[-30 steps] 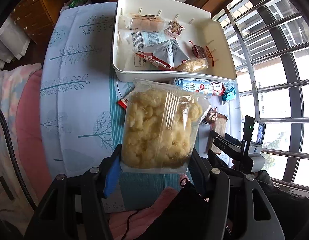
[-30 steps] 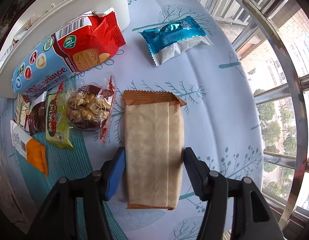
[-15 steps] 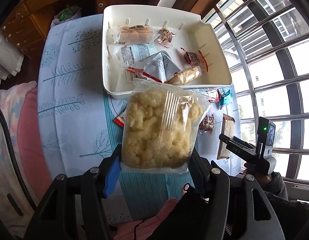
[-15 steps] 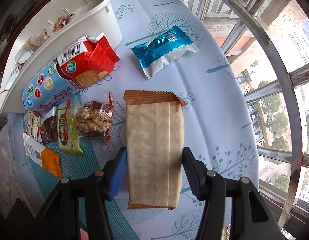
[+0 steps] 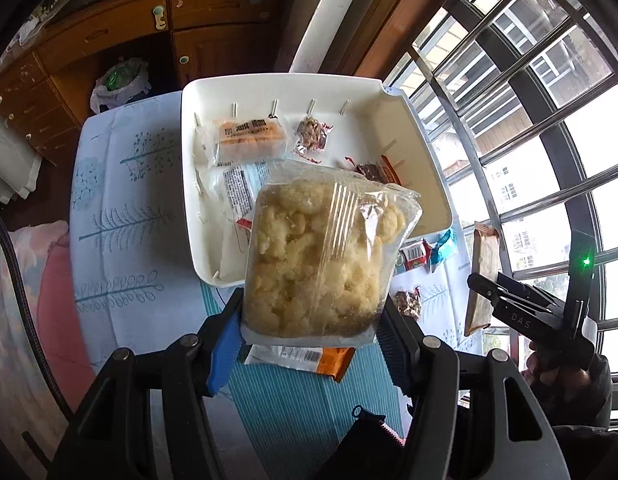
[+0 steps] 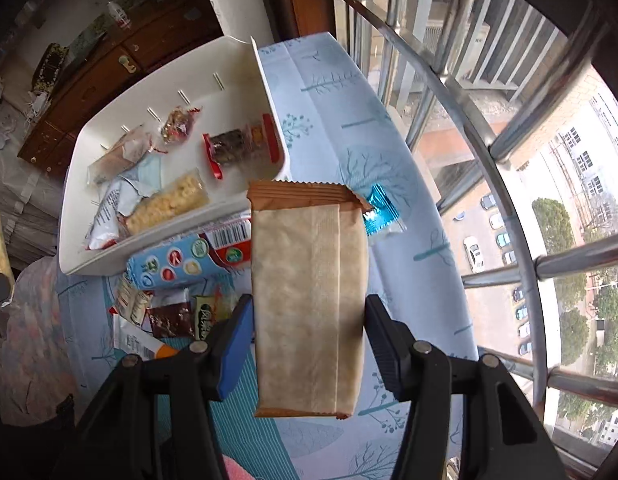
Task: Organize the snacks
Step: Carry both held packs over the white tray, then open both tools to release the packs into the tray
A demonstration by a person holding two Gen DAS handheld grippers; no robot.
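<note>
left hand-held gripper (image 5: 311,326) clamps clear bag of puffed snacks (image 5: 321,260) above white tray (image 5: 429,168); right hand-held gripper (image 6: 309,332) clamps tan packet (image 6: 309,300) above desk (image 6: 409,208)

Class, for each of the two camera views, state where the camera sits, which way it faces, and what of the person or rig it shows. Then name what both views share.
Left wrist: on the left gripper, looking steeply down at its clear puffed-snack bag; the right gripper and hand show.
Right wrist: on the right gripper, looking down past its tan packet toward the window; only its own fingers show.
Shared: white tray, tan packet, blue wrapper.
</note>
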